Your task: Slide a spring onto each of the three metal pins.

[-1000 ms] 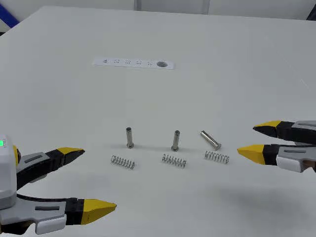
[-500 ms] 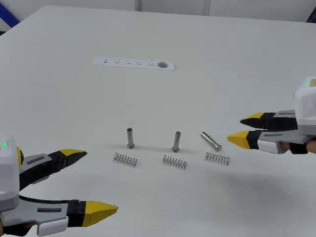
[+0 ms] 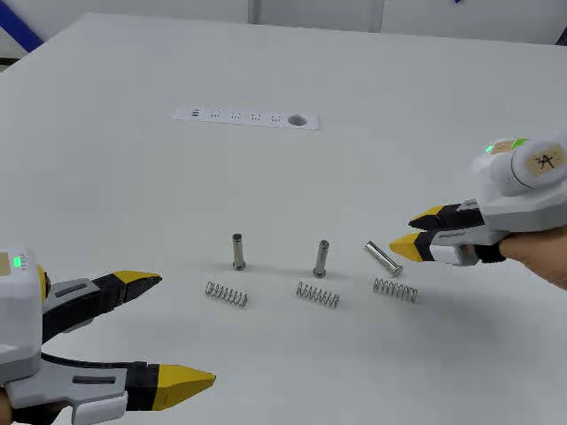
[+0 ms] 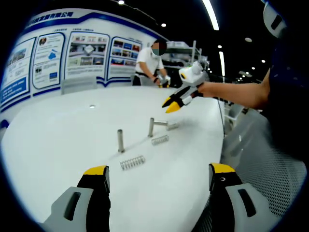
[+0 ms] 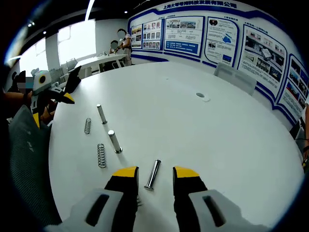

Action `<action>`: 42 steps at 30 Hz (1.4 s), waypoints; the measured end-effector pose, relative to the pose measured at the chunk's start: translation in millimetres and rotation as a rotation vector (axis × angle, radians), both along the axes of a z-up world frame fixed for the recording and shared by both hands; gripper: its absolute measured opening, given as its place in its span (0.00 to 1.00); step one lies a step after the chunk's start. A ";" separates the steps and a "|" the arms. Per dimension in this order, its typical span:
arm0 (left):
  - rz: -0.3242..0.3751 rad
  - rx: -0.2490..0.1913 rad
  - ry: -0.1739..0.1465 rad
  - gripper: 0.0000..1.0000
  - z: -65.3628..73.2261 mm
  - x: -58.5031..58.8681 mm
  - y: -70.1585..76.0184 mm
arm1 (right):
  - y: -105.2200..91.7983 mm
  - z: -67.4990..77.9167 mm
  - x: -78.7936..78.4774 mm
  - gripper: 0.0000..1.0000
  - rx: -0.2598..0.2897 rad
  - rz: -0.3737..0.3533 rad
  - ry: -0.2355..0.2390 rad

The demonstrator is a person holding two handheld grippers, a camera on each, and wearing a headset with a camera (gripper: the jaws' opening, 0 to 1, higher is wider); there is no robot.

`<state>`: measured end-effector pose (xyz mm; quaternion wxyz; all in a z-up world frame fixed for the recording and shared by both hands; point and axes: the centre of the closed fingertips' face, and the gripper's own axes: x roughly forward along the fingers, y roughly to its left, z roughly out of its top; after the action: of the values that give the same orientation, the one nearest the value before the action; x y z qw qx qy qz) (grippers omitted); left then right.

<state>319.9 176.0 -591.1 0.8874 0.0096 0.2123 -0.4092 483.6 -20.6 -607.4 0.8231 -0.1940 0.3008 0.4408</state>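
Note:
Two metal pins stand upright on the white table, the left pin [image 3: 237,251] and the middle pin [image 3: 322,258]. A third pin [image 3: 384,258] lies on its side at the right. In front of each pin lies a spring: left [image 3: 226,294], middle [image 3: 317,295], right [image 3: 395,289]. My right gripper [image 3: 409,232] is open, its tips just right of the lying pin. In the right gripper view that pin [image 5: 153,174] lies in line with the gap between the right gripper's [image 5: 156,172] jaws. My left gripper [image 3: 173,332] is wide open and holds nothing, near the front left, well short of the left spring [image 4: 132,162].
A white power strip [image 3: 245,117] lies flat on the table behind the pins. The table's front edge runs close under my left gripper [image 4: 159,170]. People stand at another table far behind [image 4: 153,63].
My right gripper has moved left and up to the lying pin, and its jaws have narrowed. My left gripper has stayed about where it was.

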 end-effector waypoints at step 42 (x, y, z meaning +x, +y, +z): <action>0.006 -0.014 0.014 0.83 -6.2 -1.5 3.3 | 19.2 -55.2 18.5 0.11 -0.164 -0.129 0.158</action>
<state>318.5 179.3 -597.3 0.8872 -0.0002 0.2154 -0.4081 502.2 -1.3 -662.5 0.8049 -0.2054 0.4117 0.3748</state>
